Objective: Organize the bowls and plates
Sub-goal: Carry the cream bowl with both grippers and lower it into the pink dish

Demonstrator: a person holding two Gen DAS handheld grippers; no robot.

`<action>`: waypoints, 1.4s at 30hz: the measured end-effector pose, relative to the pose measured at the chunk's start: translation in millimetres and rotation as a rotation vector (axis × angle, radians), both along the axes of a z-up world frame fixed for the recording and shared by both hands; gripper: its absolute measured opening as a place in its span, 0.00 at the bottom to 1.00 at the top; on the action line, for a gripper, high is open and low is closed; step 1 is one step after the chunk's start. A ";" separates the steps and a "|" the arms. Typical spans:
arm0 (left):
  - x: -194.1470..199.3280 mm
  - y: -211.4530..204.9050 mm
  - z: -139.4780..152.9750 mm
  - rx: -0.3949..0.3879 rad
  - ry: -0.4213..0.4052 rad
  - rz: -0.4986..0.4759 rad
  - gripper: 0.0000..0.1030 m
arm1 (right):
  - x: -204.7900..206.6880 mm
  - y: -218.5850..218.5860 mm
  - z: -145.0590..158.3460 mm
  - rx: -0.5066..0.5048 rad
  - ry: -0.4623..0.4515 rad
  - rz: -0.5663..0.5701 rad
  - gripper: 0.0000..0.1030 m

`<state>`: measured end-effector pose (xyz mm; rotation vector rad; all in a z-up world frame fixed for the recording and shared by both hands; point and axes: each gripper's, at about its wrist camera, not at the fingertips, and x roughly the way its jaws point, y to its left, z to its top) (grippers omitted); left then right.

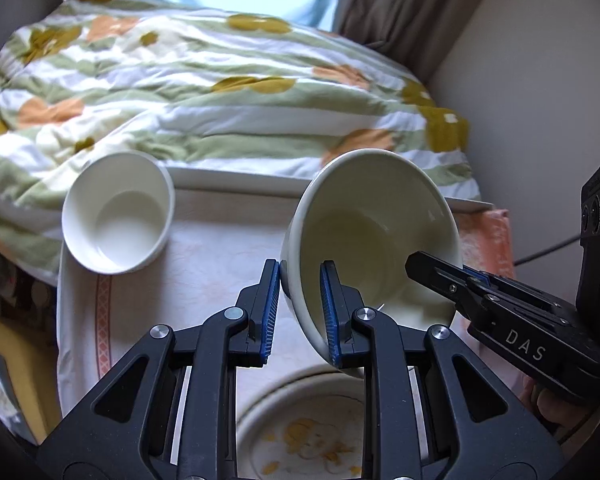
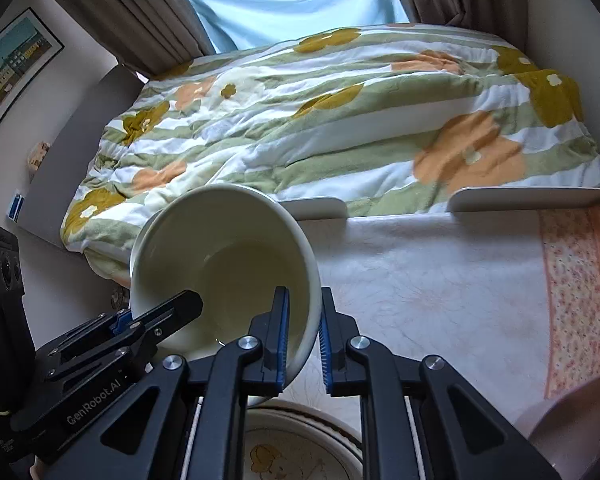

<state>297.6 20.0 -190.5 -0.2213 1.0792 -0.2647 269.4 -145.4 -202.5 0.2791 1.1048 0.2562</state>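
The tilted cream bowl (image 1: 372, 236) is clamped at its rim by both the left claw (image 1: 300, 312) and the right claw (image 2: 302, 340), above the patterned plate (image 1: 304, 444) at six o'clock.

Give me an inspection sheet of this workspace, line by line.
Surface: tray table covered by a white cloth with an orange patterned border.
Job's things: cream bowl tilted, held off the cloth; white bowl at the left edge; patterned plate below the grippers; pink bowl at the right.
Clutter: nothing seen.
Grippers: left gripper and right gripper each clamp the cream bowl's rim.
Cables: black cable by the wall.
Surroundings: floral duvet, curtains.
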 end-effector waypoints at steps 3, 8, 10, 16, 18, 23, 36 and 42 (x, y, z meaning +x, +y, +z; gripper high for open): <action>-10.6 -27.4 25.6 0.005 -0.037 -0.047 0.18 | -21.0 -24.5 25.5 0.005 -0.037 -0.031 0.12; -32.1 -82.1 54.7 -0.004 -0.086 -0.105 0.18 | -53.7 -71.0 54.1 -0.006 -0.084 -0.068 0.12; -41.6 -105.4 58.8 -0.017 -0.085 -0.110 0.18 | -65.6 -91.8 60.3 -0.013 -0.090 -0.072 0.12; -69.3 -172.9 47.5 -0.044 -0.044 -0.125 0.18 | -97.4 -157.5 59.1 -0.034 -0.081 -0.082 0.12; -78.8 -193.2 38.1 -0.036 -0.023 -0.133 0.18 | -105.2 -176.2 51.7 -0.036 -0.066 -0.083 0.12; -99.2 -233.5 8.1 -0.011 0.025 -0.143 0.18 | -120.5 -213.9 23.4 -0.032 -0.020 -0.083 0.12; -126.4 -279.4 -68.3 0.150 0.081 -0.170 0.18 | -144.9 -243.4 -45.5 -0.065 0.042 -0.048 0.12; -127.8 -296.9 -74.4 0.274 0.035 -0.223 0.18 | -146.7 -246.2 -59.3 -0.088 0.053 -0.041 0.12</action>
